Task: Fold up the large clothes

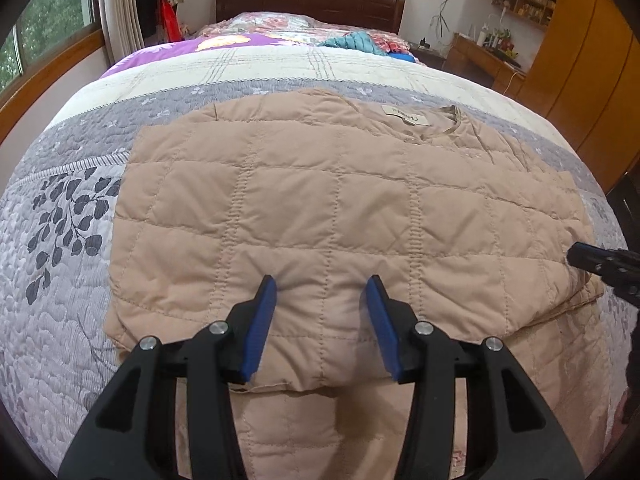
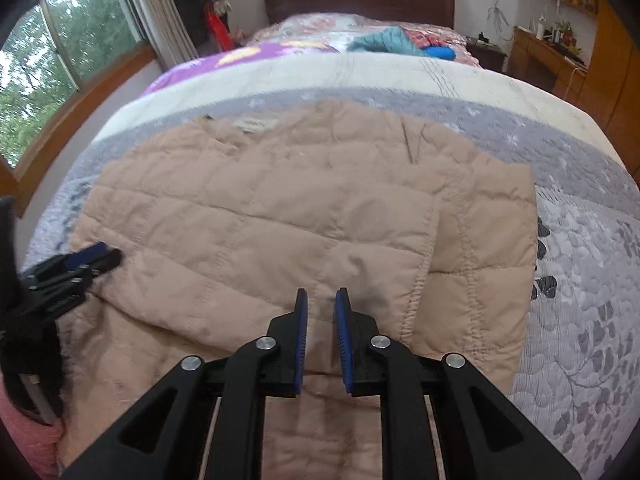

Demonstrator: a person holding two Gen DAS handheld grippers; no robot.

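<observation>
The quilted beige jacket lies flat on the bedspread near the foot of the bed, collar label facing away, sides already folded inward.

Left gripper: jaws approx. half open, straddling a puffed ridge of fabric near the hem; pads not yet pressing.

Right gripper: jaws narrow, small gap, nothing visibly clamped.

Procedure, as judged: close both grippers on the near hem through all layers, w/ equal spacing. Lift together, carry toward the collar, keep edges parallel. Padded fabric springs back, so press the fold flat before releasing.
</observation>
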